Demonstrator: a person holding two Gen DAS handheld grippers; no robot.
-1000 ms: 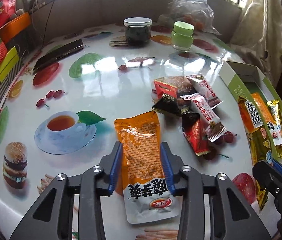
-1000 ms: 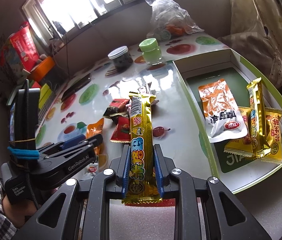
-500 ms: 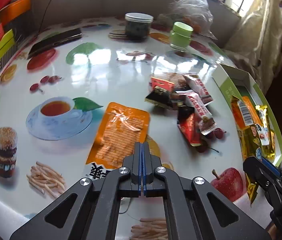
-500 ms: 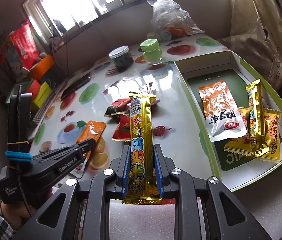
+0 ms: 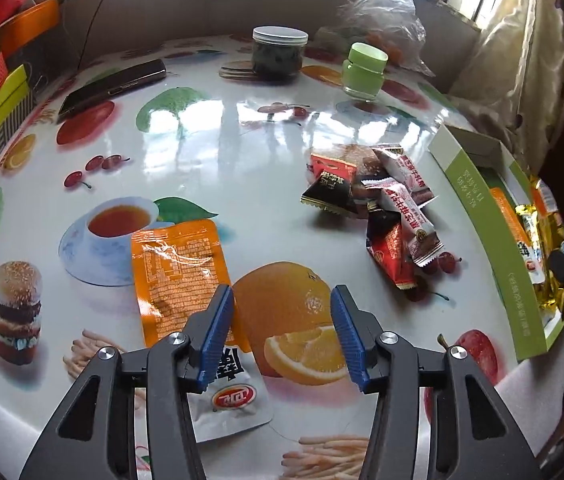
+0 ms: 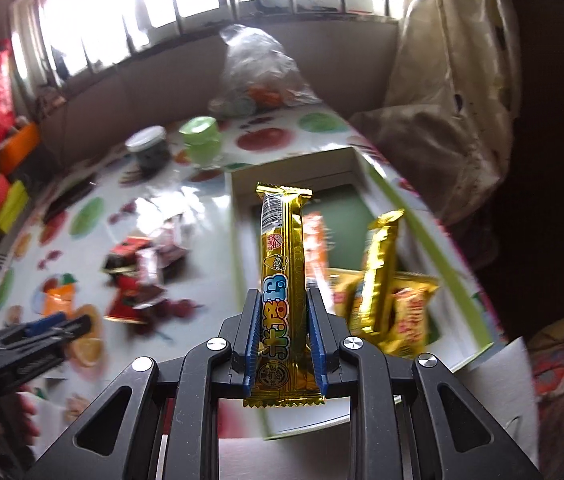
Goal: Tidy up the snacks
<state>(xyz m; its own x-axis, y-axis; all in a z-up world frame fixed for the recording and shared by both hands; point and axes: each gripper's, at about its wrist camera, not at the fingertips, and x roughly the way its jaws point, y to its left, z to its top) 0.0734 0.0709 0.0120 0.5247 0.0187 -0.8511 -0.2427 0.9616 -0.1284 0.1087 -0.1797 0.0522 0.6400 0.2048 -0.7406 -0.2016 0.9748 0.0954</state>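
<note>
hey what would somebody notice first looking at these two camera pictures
Probably the long shiny gold snack bar, clamped upright in the right gripper and poised above the shallow green-edged white cardboard box that already holds gold packets. Next, the flat orange and white foil pouch lying on the fruit-print glossy table, just left of the left gripper, whose jaws stand open and hold nothing.
</note>
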